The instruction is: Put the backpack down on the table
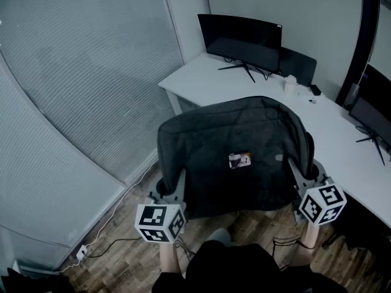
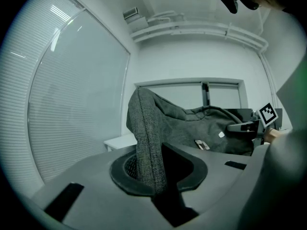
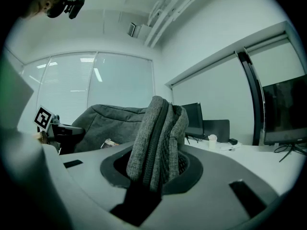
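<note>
Mid-carry, by the look of it: pinched the backpack (image 1: pixel 235 145) by its left edge in the left tongs (image 1: pixel 181 179) and by its right edge in the right tongs (image 1: pixel 294 168), aloft just near of the tabletop (image 1: pixel 201 81). Next, probably: needed carrying farther, lowering level, then releasing.

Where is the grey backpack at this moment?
In the head view's middle, the backpack hangs stretched between the left gripper and the right gripper, each clamping one side edge, just in front of the white corner desk.
</note>
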